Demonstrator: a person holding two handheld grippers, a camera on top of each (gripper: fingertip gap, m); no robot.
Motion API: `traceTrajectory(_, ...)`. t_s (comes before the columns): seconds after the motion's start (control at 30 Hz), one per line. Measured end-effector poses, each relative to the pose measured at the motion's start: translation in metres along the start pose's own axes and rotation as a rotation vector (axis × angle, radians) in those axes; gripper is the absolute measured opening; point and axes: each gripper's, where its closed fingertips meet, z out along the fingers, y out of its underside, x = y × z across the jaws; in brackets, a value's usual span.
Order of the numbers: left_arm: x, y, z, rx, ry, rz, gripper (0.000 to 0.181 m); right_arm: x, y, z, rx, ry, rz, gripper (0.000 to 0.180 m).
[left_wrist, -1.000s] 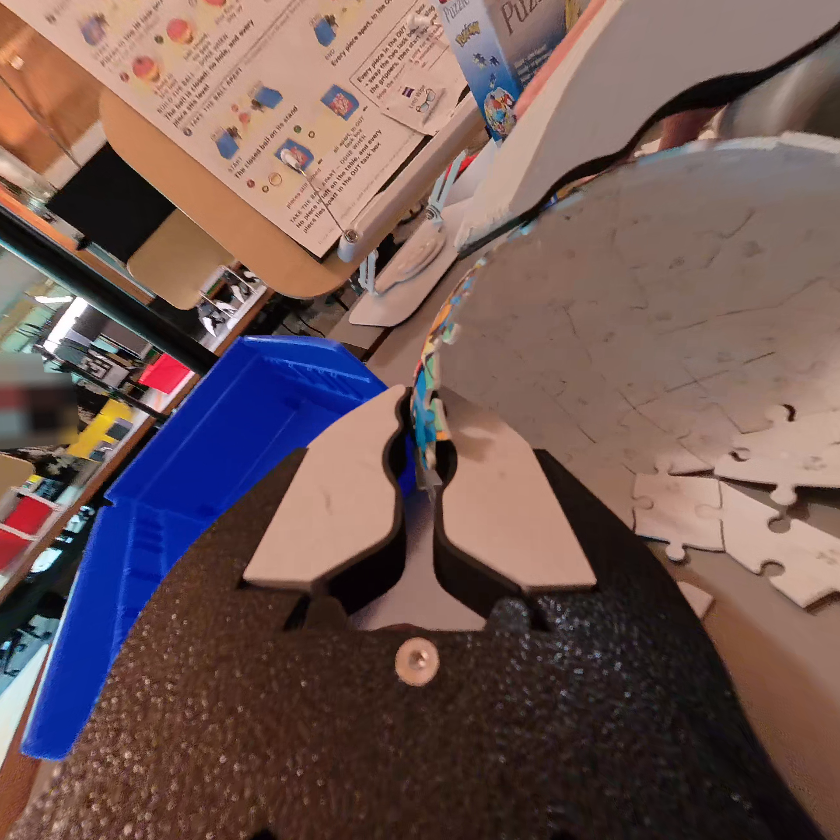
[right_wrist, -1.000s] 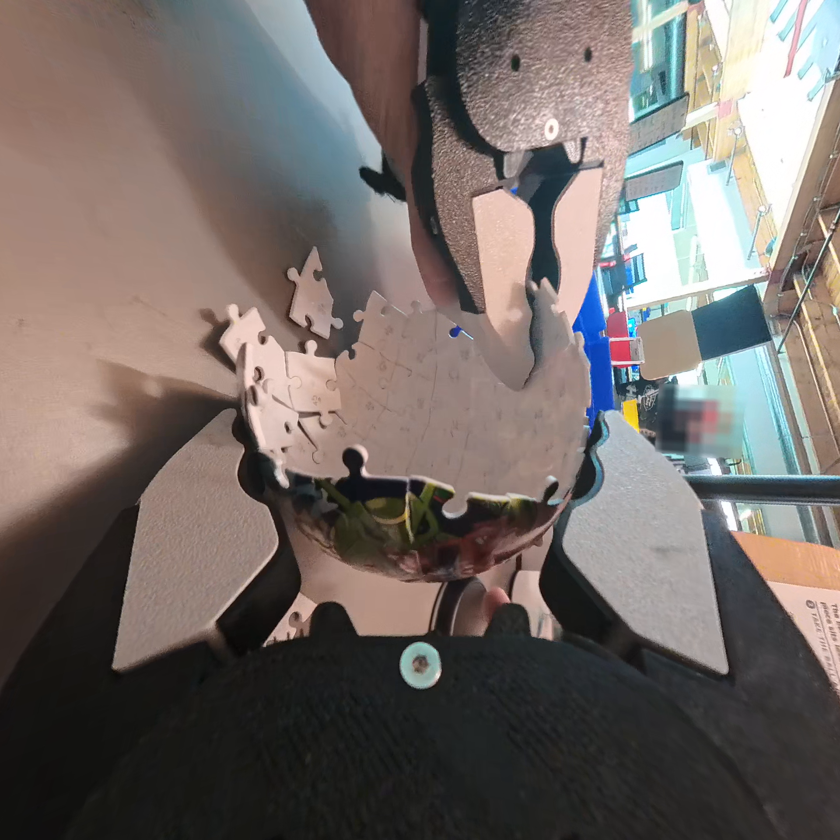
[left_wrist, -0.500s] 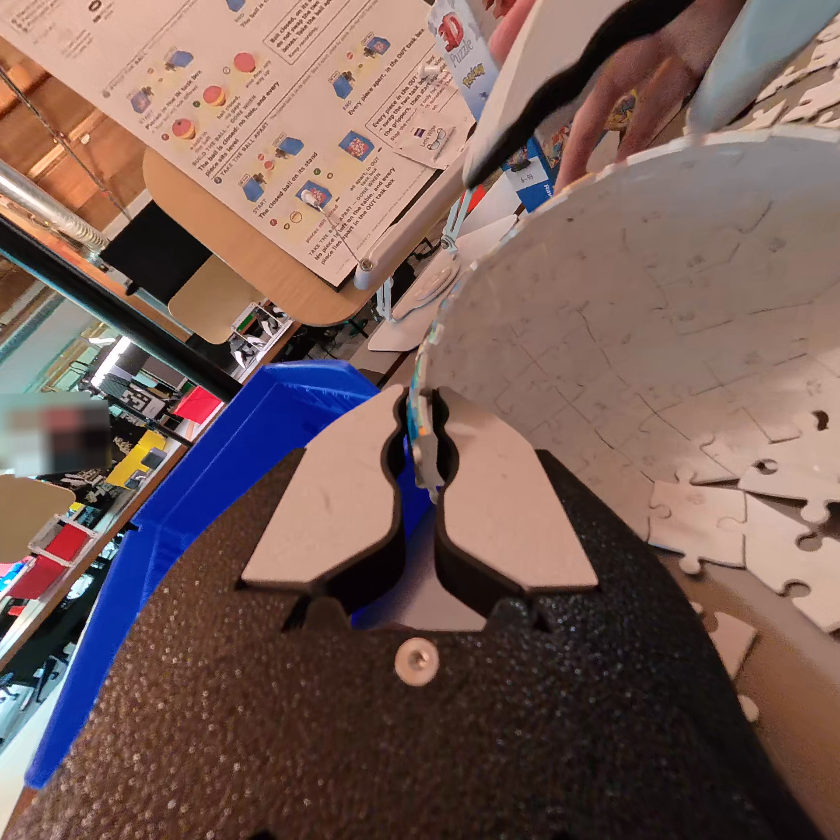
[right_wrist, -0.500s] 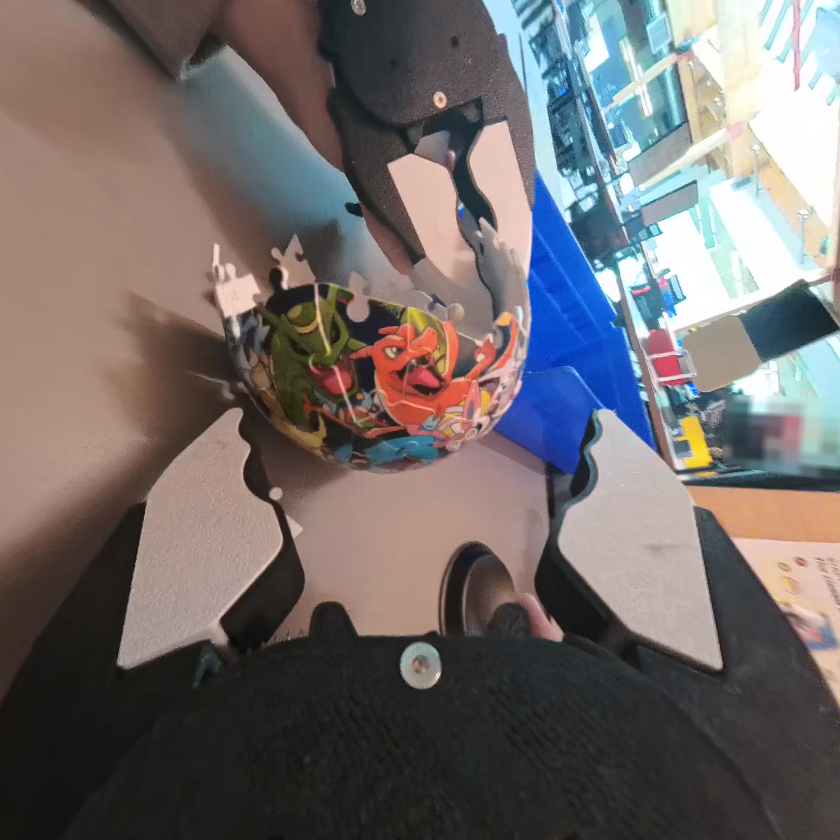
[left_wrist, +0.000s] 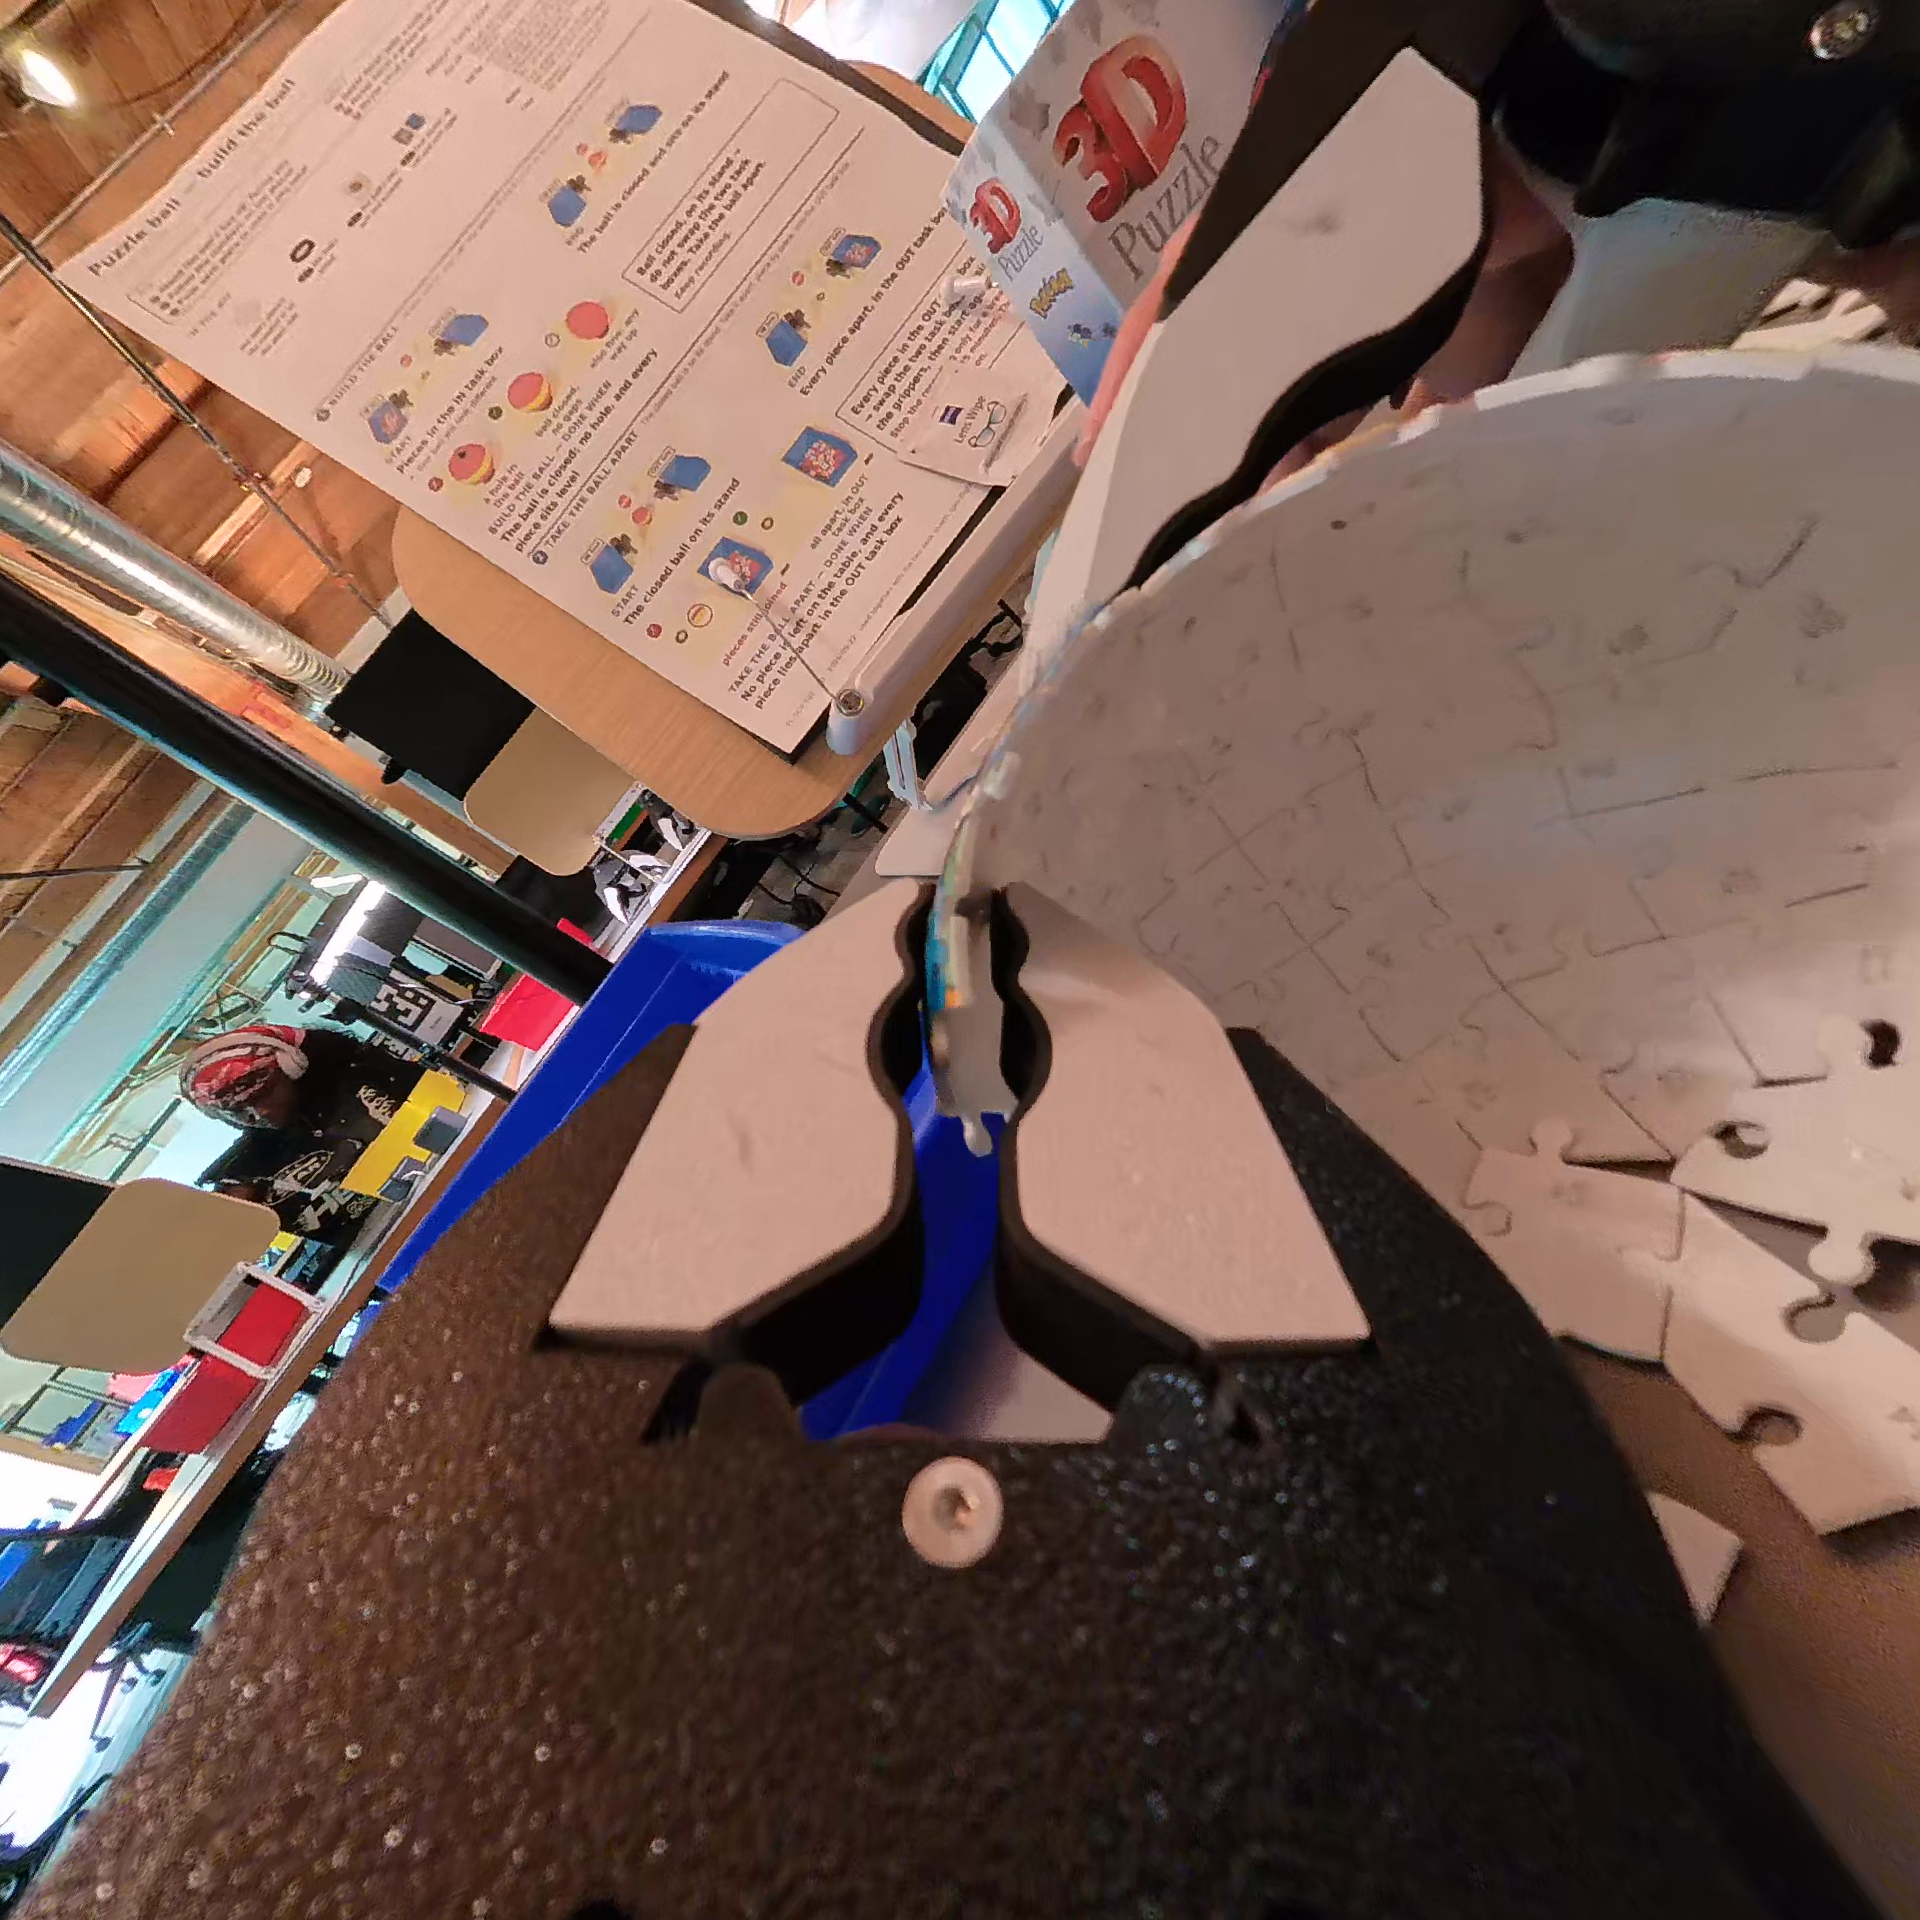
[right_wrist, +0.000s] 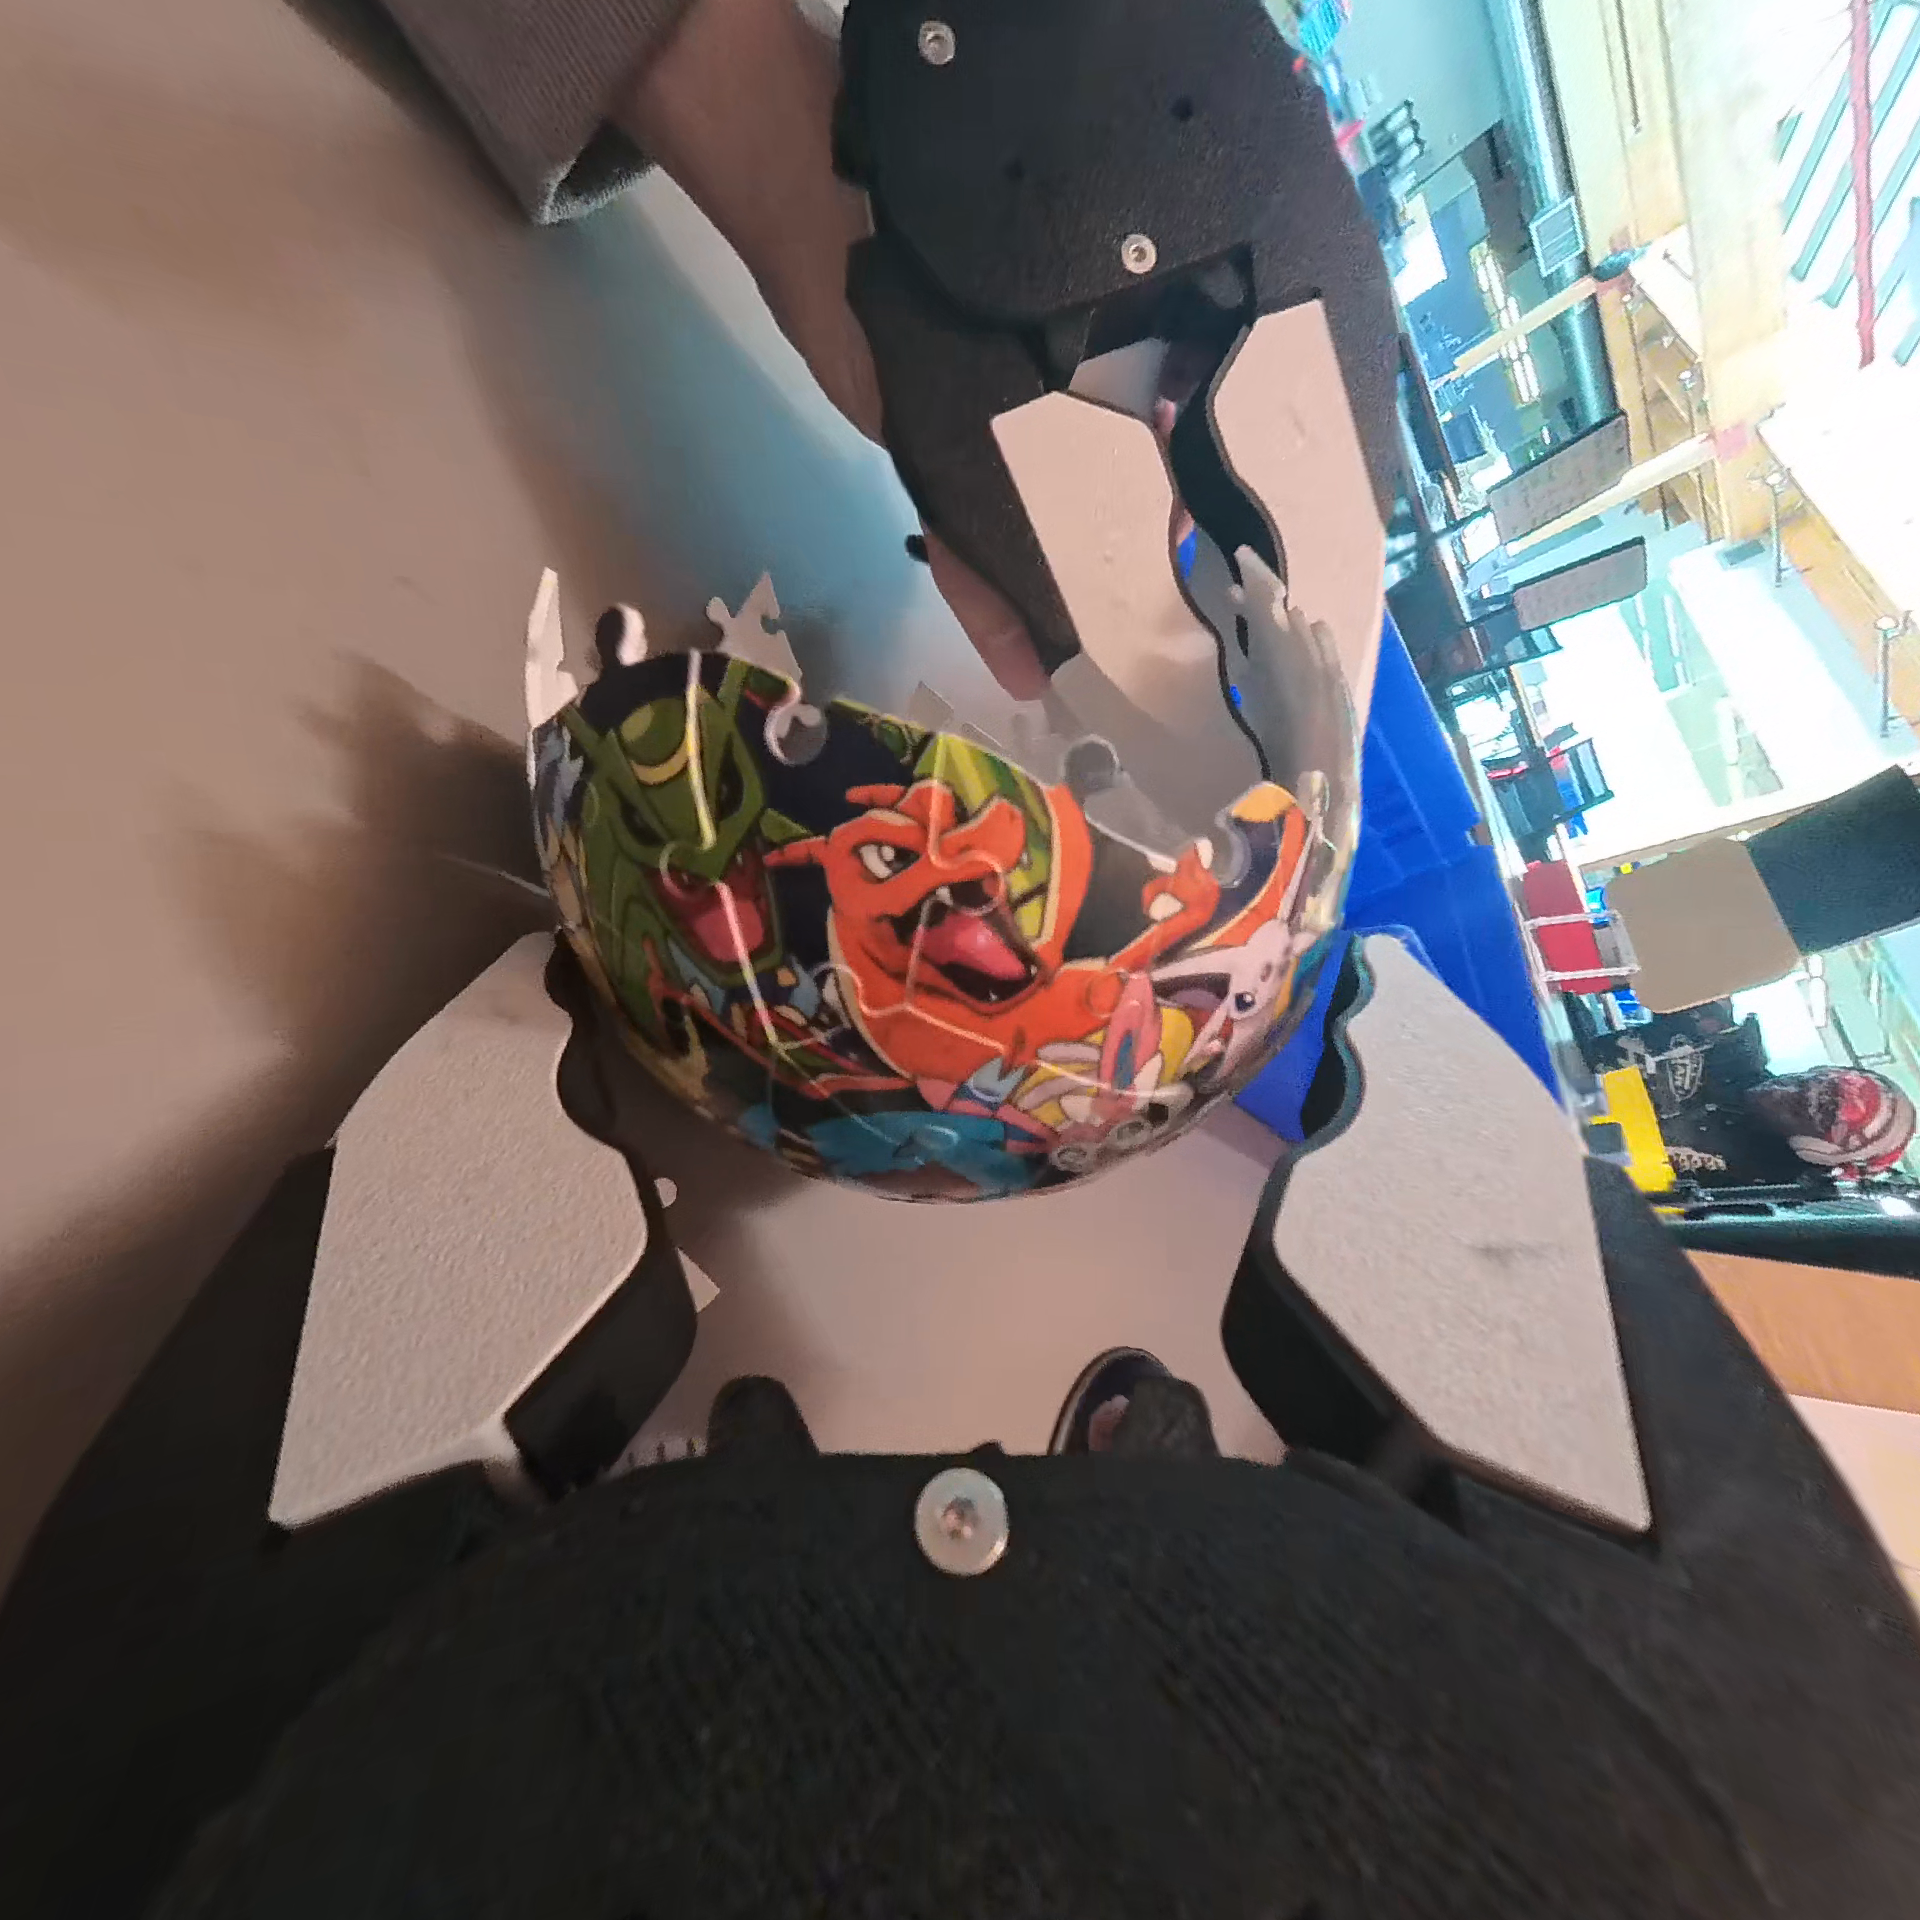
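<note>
The left tongs (left_wrist: 961, 997) are pinching the rim of the puzzle bowl (left_wrist: 1455, 790) — a half-sphere of joined pieces — with the jaws nearly closed, one finger inside the wall and one outside. The right tongs (right_wrist: 951, 997) are standing wide open around the bowl (right_wrist: 935, 935), their fingertips (right_wrist: 561, 997) lying just beside its printed outer wall on either side; whether they are touching it, I cannot tell. The bowl is sitting tilted over the grey table (right_wrist: 208, 468), its ragged rim facing the left tongs (right_wrist: 1216, 623). Loose pieces (left_wrist: 1766, 1299) are lying on the table by the bowl. Beyond the left tongs a blue bin (left_wrist: 707, 977) is standing — farther back a printed sheet (left_wrist: 582, 343) and a puzzle box (left_wrist: 1091, 208).
</note>
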Motion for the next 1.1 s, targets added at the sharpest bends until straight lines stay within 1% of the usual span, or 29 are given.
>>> traceTrajectory(0.27, 0.001, -0.006, 0.0, 0.013, -0.017, 0.02, 0.011, -0.001, -0.002, 0.001, -0.062, 0.075, -0.094, 0.131)
traceTrajectory(0.33, 0.001, -0.009, 0.0, 0.014, -0.022, 0.028, 0.014, 0.0, -0.002, -0.001, -0.067, 0.119, -0.124, 0.129)
traceTrajectory(0.53, 0.004, -0.009, 0.002, 0.009, -0.036, 0.043, 0.034, 0.001, -0.003, -0.002, -0.088, 0.199, -0.169, 0.124)
traceTrajectory(0.67, 0.007, -0.014, 0.0, 0.025, -0.025, 0.028, 0.047, 0.002, -0.002, -0.001, -0.119, 0.174, -0.184, 0.124)
traceTrajectory(0.73, 0.008, -0.014, -0.001, 0.027, -0.019, 0.01, 0.051, 0.002, 0.0, -0.002, -0.147, 0.153, -0.19, 0.124)
traceTrajectory(0.83, 0.009, -0.011, -0.002, 0.022, -0.009, -0.013, 0.054, 0.002, 0.003, -0.003, -0.177, 0.125, -0.194, 0.124)
traceTrajectory(0.9, 0.009, -0.009, -0.004, 0.014, -0.001, -0.027, 0.06, 0.002, 0.005, -0.004, -0.204, 0.109, -0.196, 0.123)
traceTrajectory(1.1, 0.004, -0.003, -0.012, 0.001, -0.005, -0.081, 0.064, 0.002, 0.006, -0.003, -0.226, 0.076, -0.193, 0.123)
